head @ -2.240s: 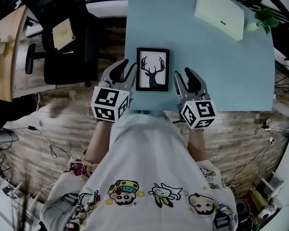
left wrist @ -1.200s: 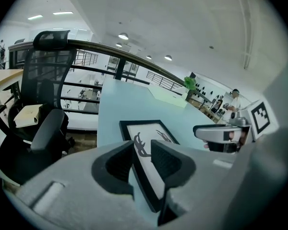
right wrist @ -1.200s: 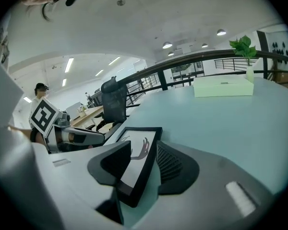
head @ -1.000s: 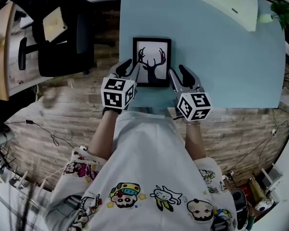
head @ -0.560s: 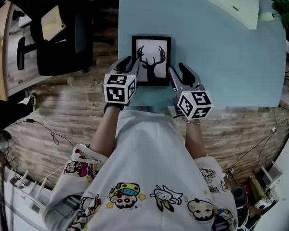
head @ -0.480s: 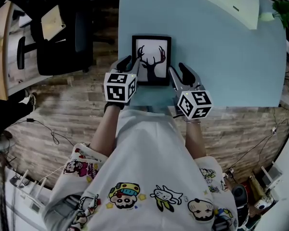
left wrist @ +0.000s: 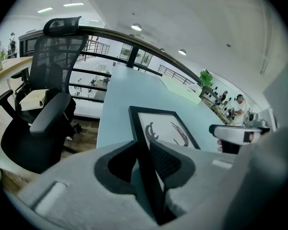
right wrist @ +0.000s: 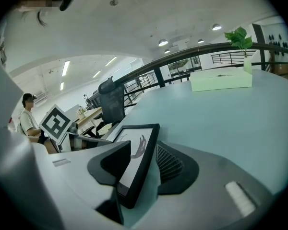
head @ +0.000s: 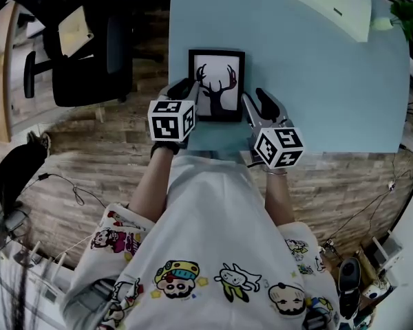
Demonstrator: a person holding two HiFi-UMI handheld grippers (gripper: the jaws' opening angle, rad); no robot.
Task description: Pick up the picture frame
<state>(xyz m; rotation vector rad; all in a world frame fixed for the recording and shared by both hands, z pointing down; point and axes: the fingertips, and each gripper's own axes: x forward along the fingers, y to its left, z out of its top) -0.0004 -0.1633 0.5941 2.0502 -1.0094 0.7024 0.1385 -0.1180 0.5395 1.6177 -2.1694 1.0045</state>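
Observation:
A black picture frame [head: 217, 81] with a deer-antler silhouette lies on the pale blue table [head: 316, 81] near its front edge. My left gripper [head: 187, 88] straddles the frame's left edge. In the left gripper view that edge [left wrist: 165, 128] runs between the jaws of the left gripper [left wrist: 144, 145], which are closing with no firm press visible. My right gripper [head: 256, 98] straddles the frame's right edge. In the right gripper view the frame [right wrist: 134, 147] sits between the parted jaws of the right gripper [right wrist: 143, 147], with a strip of table showing beside the outer pad.
A pale green box [head: 328, 4] and a small plant [head: 403, 12] stand at the table's far right. A black office chair [head: 82, 53] stands left of the table on the wood floor. The table's front edge lies just under both grippers.
Both grippers have come forward from beside the frame's near corners to straddle its side edges. In the last second the left gripper has rolled slightly; the right has stayed still.

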